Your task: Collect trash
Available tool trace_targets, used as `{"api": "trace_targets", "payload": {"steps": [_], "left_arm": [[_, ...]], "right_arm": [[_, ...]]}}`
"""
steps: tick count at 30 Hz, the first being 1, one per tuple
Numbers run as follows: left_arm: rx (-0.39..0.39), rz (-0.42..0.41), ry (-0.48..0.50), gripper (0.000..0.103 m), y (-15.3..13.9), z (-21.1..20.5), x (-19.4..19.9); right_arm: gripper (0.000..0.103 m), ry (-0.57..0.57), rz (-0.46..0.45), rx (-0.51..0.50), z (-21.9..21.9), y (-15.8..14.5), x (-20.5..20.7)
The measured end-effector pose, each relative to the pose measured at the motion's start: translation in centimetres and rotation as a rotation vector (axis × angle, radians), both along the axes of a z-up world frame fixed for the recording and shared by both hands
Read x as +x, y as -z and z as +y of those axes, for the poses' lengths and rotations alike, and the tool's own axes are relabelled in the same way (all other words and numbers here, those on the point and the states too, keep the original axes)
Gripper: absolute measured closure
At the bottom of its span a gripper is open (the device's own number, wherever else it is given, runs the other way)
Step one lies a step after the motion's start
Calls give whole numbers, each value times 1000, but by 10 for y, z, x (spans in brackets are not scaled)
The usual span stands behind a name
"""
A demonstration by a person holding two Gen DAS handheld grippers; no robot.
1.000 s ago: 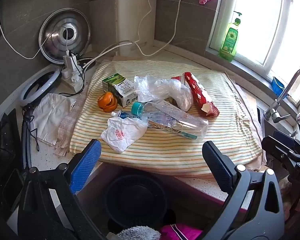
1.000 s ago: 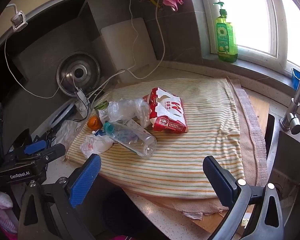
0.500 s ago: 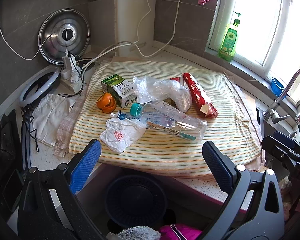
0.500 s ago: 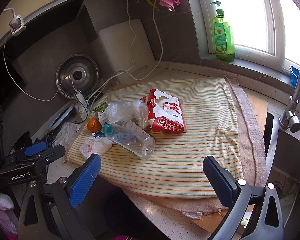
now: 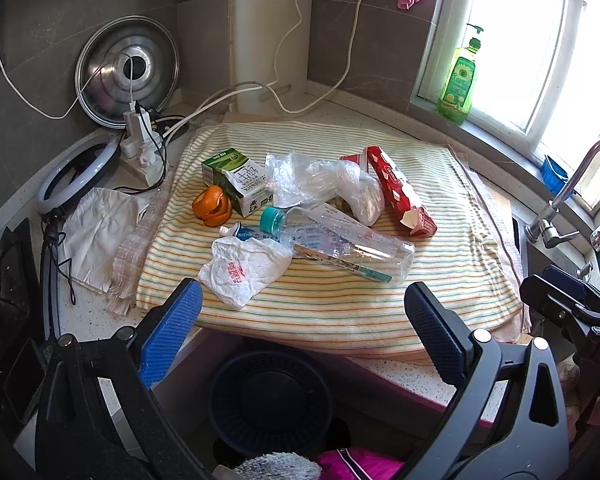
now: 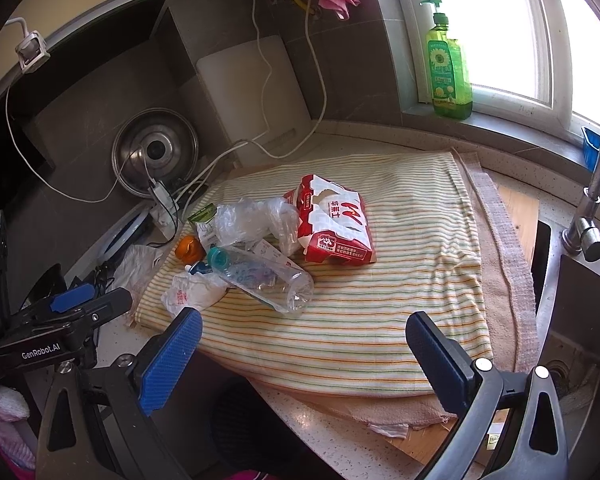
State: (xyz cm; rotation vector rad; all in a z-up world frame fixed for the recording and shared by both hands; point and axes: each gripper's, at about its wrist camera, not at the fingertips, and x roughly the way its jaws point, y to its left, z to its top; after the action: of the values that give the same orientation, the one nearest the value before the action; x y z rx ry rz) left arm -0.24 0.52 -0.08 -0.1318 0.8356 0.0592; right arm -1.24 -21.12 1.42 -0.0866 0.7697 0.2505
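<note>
Trash — clear plastic bottle (image 5: 340, 240), crumpled white bag (image 5: 244, 270), red-and-white carton (image 6: 334, 220) — heaped on striped cloth (image 5: 440, 280); left hand-held gripper (image 5: 302, 332) and right hand-held gripper (image 6: 304, 350) both spread wide, empty.

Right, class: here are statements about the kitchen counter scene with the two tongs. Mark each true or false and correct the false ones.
1. The clear plastic bottle lies on its side on the striped cloth. True.
2. The left tongs are shut on the white plastic bag. False: they are open and hold nothing.
3. The orange peel sits beside the green milk carton. True.
4. The red and white package is already in the dark bin. False: it lies on the cloth.
5. The green soap bottle stands on the window sill. True.
6. The right tongs grip the bottle. False: they are open and empty.
</note>
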Motion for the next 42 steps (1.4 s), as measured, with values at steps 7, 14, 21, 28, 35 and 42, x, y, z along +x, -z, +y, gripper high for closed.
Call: {"api": "trace_targets", "payload": {"steps": [7, 14, 21, 28, 35, 42], "left_arm": [[-1, 1, 0, 0, 0, 0, 0], [-2, 1, 1, 1, -2, -2, -2], [-2, 2, 1, 0, -2, -2, -1], [-4, 3, 1, 0, -2, -3, 0], [-6, 4, 0, 0, -2, -2, 0], [-6, 5, -1, 0, -2, -2, -1]], "right_arm": [[0, -1, 0, 2, -1, 0, 0], [0, -3, 5, 5, 1, 3, 1], [0, -3, 8, 7, 2, 4, 3], [0, -1, 13, 14, 1, 5, 3], [0, -2, 15, 15, 2, 5, 4], [0, -2, 24, 20, 3, 7, 7]]}}
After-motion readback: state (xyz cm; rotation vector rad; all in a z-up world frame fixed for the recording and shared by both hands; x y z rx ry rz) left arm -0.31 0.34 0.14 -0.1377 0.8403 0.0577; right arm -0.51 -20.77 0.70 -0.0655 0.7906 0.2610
